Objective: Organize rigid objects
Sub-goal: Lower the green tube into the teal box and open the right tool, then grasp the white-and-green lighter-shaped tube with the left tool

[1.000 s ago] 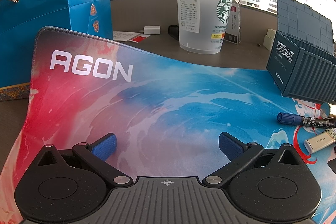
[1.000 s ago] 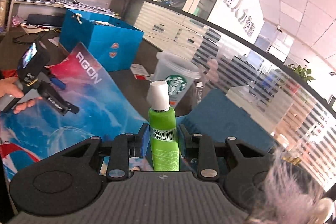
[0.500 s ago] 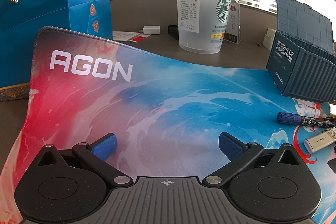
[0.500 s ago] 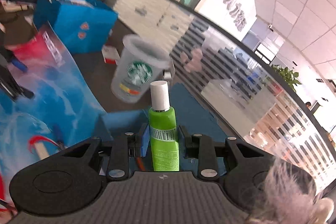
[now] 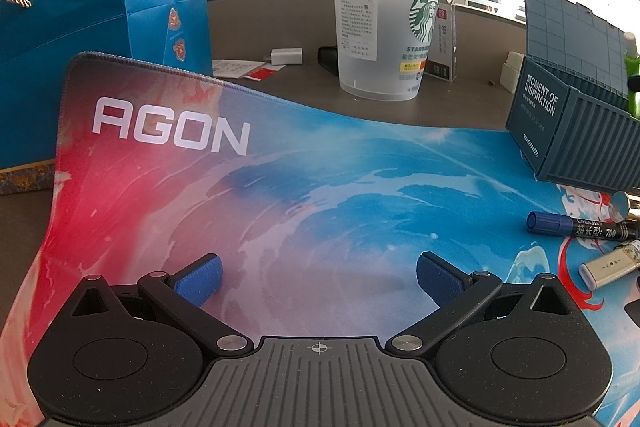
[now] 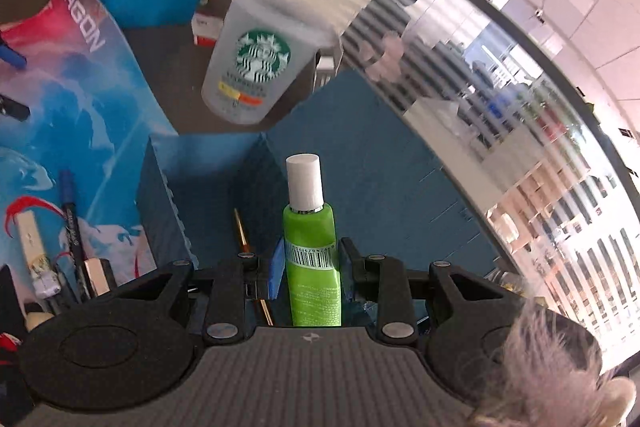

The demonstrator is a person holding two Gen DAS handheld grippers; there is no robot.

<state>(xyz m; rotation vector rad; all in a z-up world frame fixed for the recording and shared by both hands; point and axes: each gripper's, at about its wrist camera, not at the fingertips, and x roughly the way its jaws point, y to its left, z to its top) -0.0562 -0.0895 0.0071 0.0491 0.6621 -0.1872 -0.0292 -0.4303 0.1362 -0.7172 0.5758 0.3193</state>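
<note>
My right gripper (image 6: 311, 269) is shut on a green bottle (image 6: 310, 239) with a white cap, held upright over the open dark-blue container box (image 6: 224, 163). A thin gold-tipped pen (image 6: 243, 233) lies inside the box. In the left wrist view the same box (image 5: 576, 131) stands at the right with its lid up, and the green bottle (image 5: 632, 67) peeks behind it. My left gripper (image 5: 318, 277) hangs open over the AGON mat (image 5: 280, 187), nothing between its fingers. A blue-capped marker (image 5: 576, 225) and a white USB stick (image 5: 608, 265) lie on the mat at the right.
A frosted Starbucks cup (image 5: 384, 27) stands behind the mat, with a small carton (image 5: 444, 39) beside it. A blue gift bag (image 5: 92, 39) rises at the back left. Left of the box lie the marker (image 6: 70, 211) and the USB stick (image 6: 34, 251). A furry cuff (image 6: 560, 367) shows at the lower right.
My right gripper has swung right and down with the green bottle, from above the mat to over the open box. The left gripper has not moved.
</note>
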